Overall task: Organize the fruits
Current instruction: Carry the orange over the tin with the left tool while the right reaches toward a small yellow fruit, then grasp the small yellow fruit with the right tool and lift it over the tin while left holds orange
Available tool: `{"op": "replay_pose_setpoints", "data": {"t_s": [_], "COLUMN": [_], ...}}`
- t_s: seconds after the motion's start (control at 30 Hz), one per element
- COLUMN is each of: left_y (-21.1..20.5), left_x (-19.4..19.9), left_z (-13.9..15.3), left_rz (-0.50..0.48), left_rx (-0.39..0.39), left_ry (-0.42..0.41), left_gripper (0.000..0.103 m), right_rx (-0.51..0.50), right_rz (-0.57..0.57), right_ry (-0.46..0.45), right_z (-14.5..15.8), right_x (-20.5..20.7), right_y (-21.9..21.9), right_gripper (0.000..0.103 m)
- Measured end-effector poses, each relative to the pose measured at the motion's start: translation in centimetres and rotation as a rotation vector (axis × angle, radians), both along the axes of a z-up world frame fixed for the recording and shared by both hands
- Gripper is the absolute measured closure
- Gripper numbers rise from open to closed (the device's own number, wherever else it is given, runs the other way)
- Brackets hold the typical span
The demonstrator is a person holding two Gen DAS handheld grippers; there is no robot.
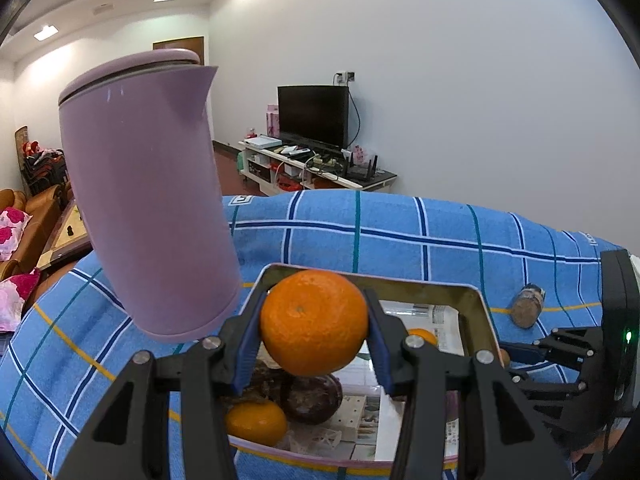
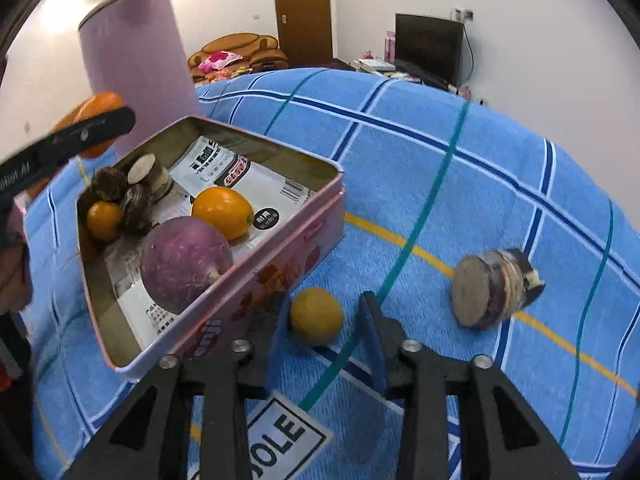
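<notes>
The left claw [image 1: 314, 322] is clenched on an orange [image 1: 314, 322], holding it in the air above the open tin [image 1: 478, 312] — not yet let go. The right claw [image 2: 320, 320] hangs released and empty, low over the blue checked cloth [image 2: 440, 160], its fingers either side of a small yellow fruit [image 2: 316, 315] that lies just beside the tin's outer wall.

Much of the sorting looks done. Inside the tin, on its paper lining, lie a purple round fruit [image 2: 185, 261], an orange-yellow fruit [image 2: 222, 212], a smaller orange one [image 2: 103, 220], some dark brown pieces [image 2: 120, 196] and a cut stub [image 2: 150, 174].

Left, by my reading: the held orange has to go down into the tin, the yellow fruit has to be picked up, and a cut brown piece [image 2: 494, 292] lies well apart on the cloth — whether it counts as fruit I cannot tell. A tall lilac jug [image 1: 148, 200] stands close by the tin's far corner.
</notes>
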State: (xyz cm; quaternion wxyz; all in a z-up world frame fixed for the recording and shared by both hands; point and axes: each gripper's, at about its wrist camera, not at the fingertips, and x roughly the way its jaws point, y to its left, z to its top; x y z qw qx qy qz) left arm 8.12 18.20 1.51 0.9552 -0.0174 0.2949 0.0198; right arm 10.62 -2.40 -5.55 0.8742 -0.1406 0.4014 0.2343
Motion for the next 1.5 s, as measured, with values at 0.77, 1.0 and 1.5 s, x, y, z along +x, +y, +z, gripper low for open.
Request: {"op": "replay_pose_setpoints", "data": {"t_s": [0.77,1.0,1.5], "left_y": [-1.5,-0.4,1.4], "left_x": [-0.4,0.1,0.9], "left_z": [-0.6,-0.7,-1.5], "left_rz": [-0.015,0.025,0.109], "left_rx": [0.068,0.053,0.078], "left_ry": [-0.031,-0.014,0.016], "left_gripper": [0.054,0.054,0.054], "right_rx": [0.234,0.222,0.295], "right_rz": [-0.332,-0.293,-0.287], "right_ry": [-0.296,-0.343,-0.34], "right_z": [4.3,5.4,4.4], "right_x": [-6.0,-6.7,-4.8], "right_y": [-3.4,0.6,7.8], "right_gripper": [0.076,0.076,0.075]}}
